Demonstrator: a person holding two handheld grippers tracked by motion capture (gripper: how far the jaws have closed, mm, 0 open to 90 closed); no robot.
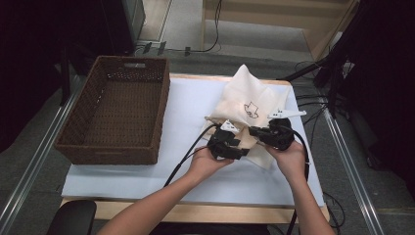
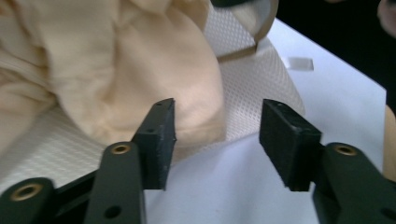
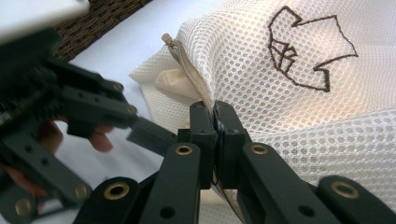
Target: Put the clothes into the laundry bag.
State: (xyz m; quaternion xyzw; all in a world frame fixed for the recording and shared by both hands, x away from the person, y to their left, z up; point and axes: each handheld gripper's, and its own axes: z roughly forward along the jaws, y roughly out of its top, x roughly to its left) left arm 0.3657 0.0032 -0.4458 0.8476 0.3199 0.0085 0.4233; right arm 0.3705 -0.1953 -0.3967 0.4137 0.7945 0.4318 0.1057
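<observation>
A white mesh bag with a brown stitched emblem lies on the white table cover. A cream cloth bulges out of its opening. My right gripper is shut on the bag's zipper edge, holding the opening from the right. My left gripper is open, its jaws wide apart just in front of the cloth and the mesh. In the high view it sits at the bag's near side, close to the right gripper.
A dark wicker basket stands on the left half of the table. The table's wooden front edge is near the person's forearms. Cables trail from both grippers toward the person.
</observation>
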